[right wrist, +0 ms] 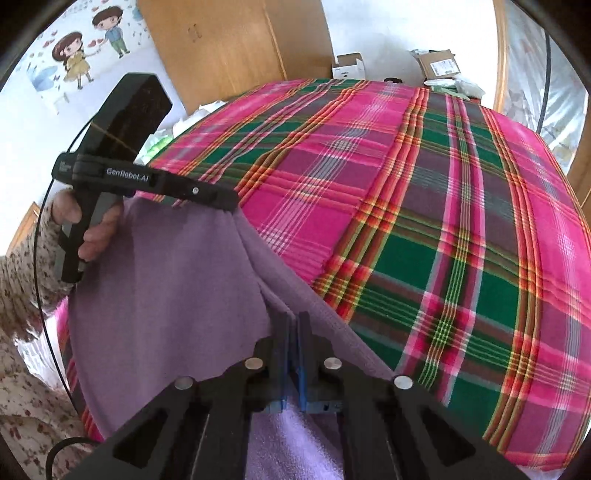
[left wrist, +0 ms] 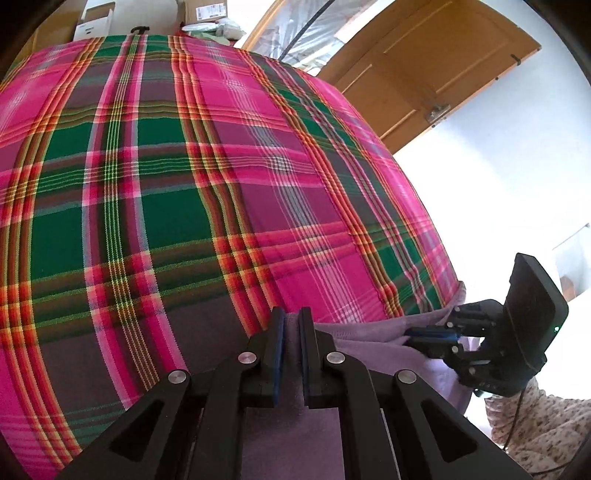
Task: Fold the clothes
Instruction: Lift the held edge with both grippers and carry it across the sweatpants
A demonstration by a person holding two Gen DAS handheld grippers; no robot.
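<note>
A purple garment [left wrist: 354, 339] [right wrist: 166, 277] lies at the near edge of a bed with a pink and green plaid cover [left wrist: 221, 184] [right wrist: 406, 221]. My left gripper [left wrist: 291, 319] is shut on a fold of the purple cloth, which shows between its blue pads. In the right wrist view the left gripper [right wrist: 231, 199] holds the garment's far corner, with a hand [right wrist: 96, 229] on its handle. My right gripper [right wrist: 293, 323] is shut on a ridge of the same cloth. From the left wrist view the right gripper [left wrist: 410, 338] pinches the garment's edge at the right.
A wooden door [left wrist: 424, 74] stands beyond the bed. Cardboard boxes [left wrist: 205, 9] [right wrist: 439, 64] sit at the bed's far end. A wooden wardrobe [right wrist: 229, 44] and a cartoon wall sticker [right wrist: 81, 51] are behind. A floral sleeve [left wrist: 546, 424] [right wrist: 18, 295] is beside the bed.
</note>
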